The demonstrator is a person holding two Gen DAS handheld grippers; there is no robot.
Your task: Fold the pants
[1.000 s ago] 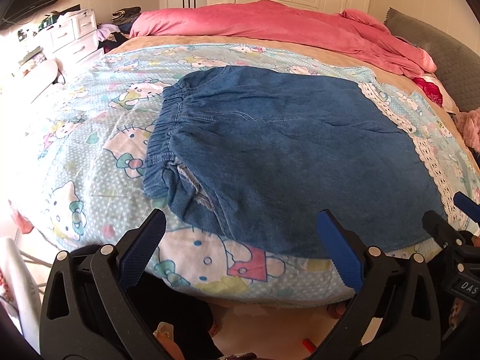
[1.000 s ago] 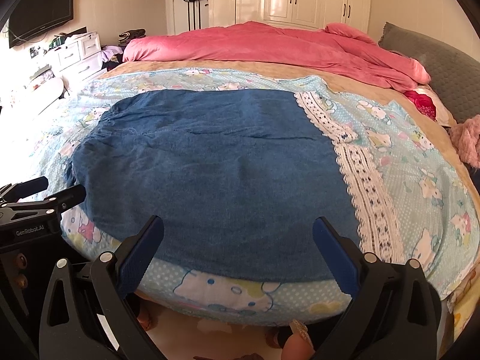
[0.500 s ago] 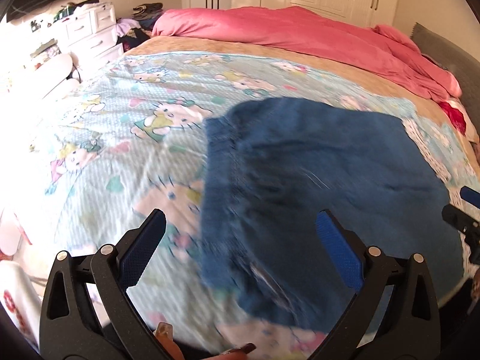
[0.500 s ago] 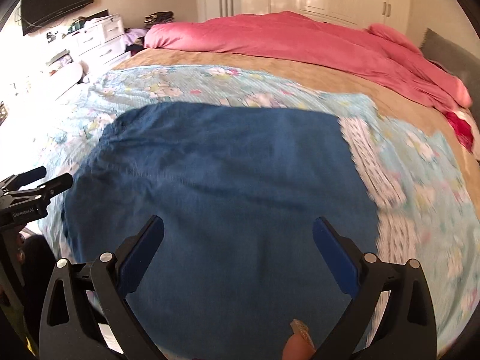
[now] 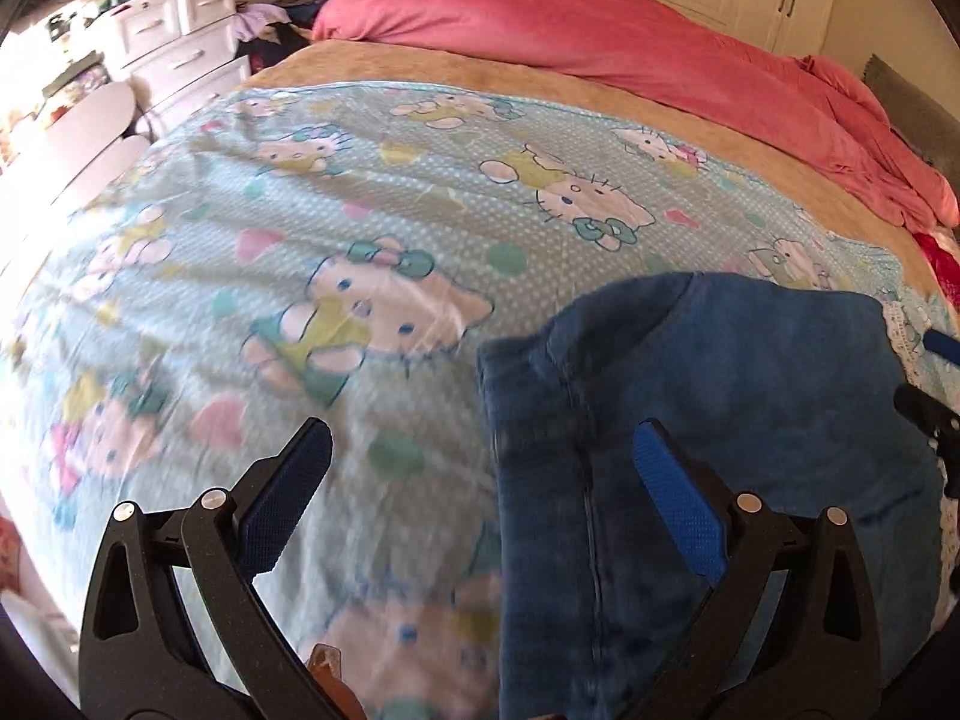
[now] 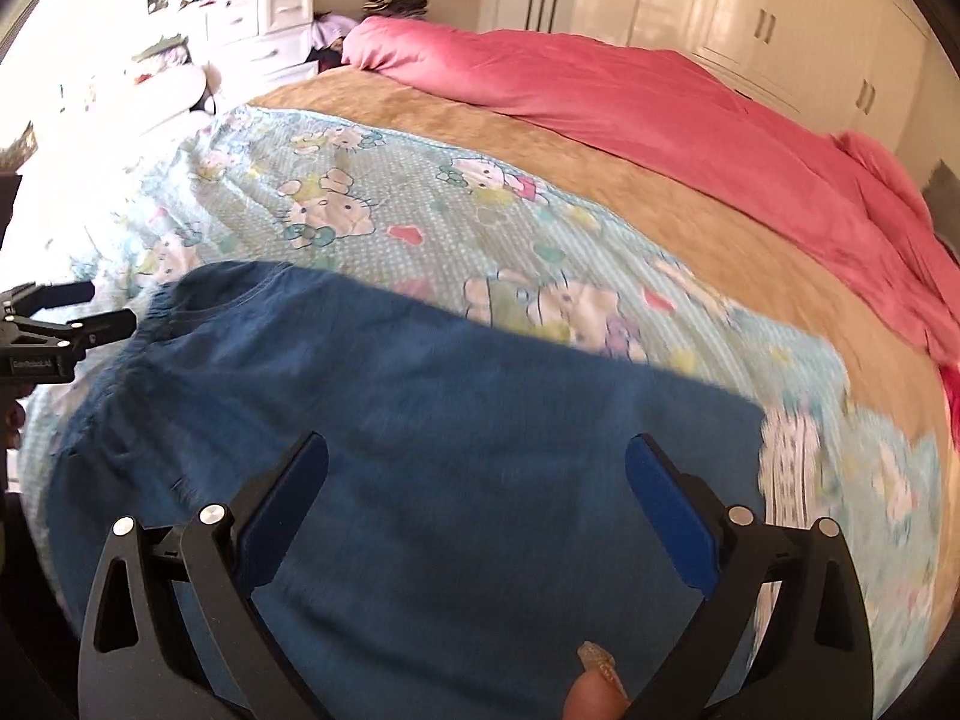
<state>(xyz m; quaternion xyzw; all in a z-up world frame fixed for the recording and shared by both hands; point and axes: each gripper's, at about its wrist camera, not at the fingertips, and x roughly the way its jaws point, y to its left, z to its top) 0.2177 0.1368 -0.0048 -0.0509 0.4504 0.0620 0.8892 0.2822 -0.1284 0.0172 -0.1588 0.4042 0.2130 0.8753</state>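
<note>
Over on the far left, white drawers are glimpsed by the wall, and then the cartoon-print sheet is seen spread flat across the bed, giving a broad, soft surface for the fold. Just right of that, the left gripper is held low over the near edge with its blue pads wide apart and nothing between them; one pad is over bare sheet, the other over denim, so the waistband side seems to be lined up for a pinch. Next, the blue denim pants are laid flat on the sheet near the bed's front edge, the gathered waistband turned toward the left gripper. Further right, the right gripper is poised above the middle of the fabric, fingers likewise spread and empty, probably so both ends can be lifted together. Beyond, a lace-trimmed border is lying just beside the pants, and a pink duvet is bunched well back, out of the working area. No fold is judged made yet with these hands.
</note>
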